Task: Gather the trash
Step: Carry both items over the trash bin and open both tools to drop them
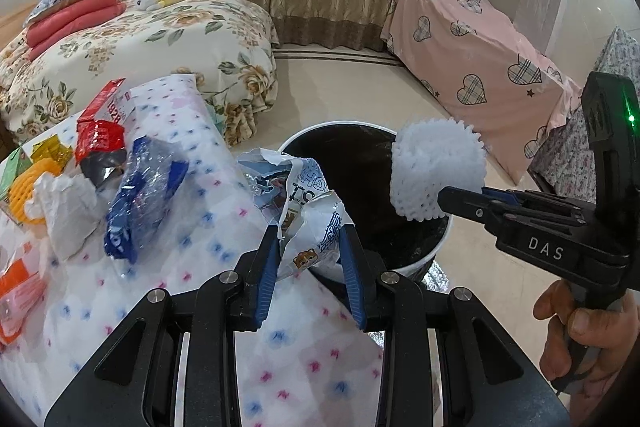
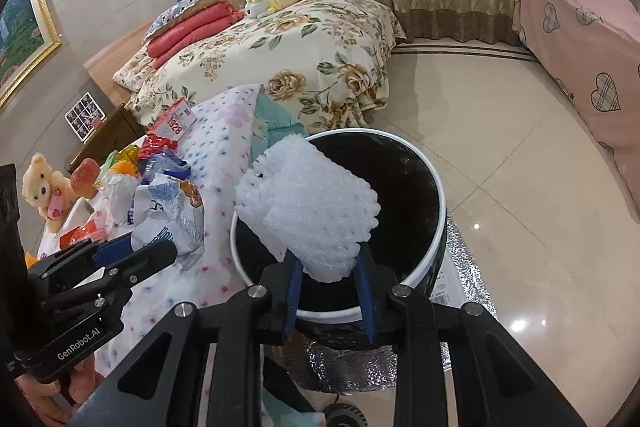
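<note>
My left gripper [image 1: 310,231] is shut on a crumpled white printed wrapper [image 1: 300,203] and holds it at the near left rim of the black bin with a white rim [image 1: 436,251]. My right gripper [image 2: 326,259] is shut on a white foam net sleeve [image 2: 308,211] and holds it over the bin's opening [image 2: 400,187]. In the left wrist view the right gripper [image 1: 460,199] comes in from the right with the foam sleeve [image 1: 436,171]. In the right wrist view the left gripper [image 2: 152,251] holds the wrapper [image 2: 168,215] beside the bin.
More trash lies on the dotted tablecloth [image 1: 224,227]: a blue plastic wrapper [image 1: 140,195], a red packet [image 1: 98,139], white tissue [image 1: 68,203], a yellow foam net [image 1: 28,187]. A floral bed [image 1: 160,39] and a pink covered seat [image 1: 480,59] stand beyond on the tiled floor.
</note>
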`<state>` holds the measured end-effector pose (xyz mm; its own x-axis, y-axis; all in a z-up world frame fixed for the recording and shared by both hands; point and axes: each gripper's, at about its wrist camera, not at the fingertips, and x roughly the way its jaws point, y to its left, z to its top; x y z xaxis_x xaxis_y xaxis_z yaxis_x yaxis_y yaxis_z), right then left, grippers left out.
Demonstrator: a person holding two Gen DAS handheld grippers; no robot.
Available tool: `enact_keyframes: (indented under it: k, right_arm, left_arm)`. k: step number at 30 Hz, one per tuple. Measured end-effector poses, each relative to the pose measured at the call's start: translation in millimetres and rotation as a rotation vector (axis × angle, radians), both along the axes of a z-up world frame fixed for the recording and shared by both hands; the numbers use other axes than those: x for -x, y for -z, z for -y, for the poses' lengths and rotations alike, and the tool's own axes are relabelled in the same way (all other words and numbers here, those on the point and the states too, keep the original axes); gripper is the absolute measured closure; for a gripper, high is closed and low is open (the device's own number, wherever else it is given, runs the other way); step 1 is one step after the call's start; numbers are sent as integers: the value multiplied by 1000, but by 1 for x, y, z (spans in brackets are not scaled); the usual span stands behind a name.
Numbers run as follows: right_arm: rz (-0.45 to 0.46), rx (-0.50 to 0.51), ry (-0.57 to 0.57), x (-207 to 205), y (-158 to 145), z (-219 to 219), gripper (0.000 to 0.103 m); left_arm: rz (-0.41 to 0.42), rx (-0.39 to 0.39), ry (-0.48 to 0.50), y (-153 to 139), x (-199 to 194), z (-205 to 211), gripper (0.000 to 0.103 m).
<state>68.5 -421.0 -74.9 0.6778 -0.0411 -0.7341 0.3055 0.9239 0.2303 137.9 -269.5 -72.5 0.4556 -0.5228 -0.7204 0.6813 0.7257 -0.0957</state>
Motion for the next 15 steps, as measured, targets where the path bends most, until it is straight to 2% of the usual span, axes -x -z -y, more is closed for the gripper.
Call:
enact_keyframes:
  k: [15]
  right_arm:
    - [-51,-5,2,-16,11,23,74]
  left_arm:
    - [-51,-28,33,15,-21,37,74]
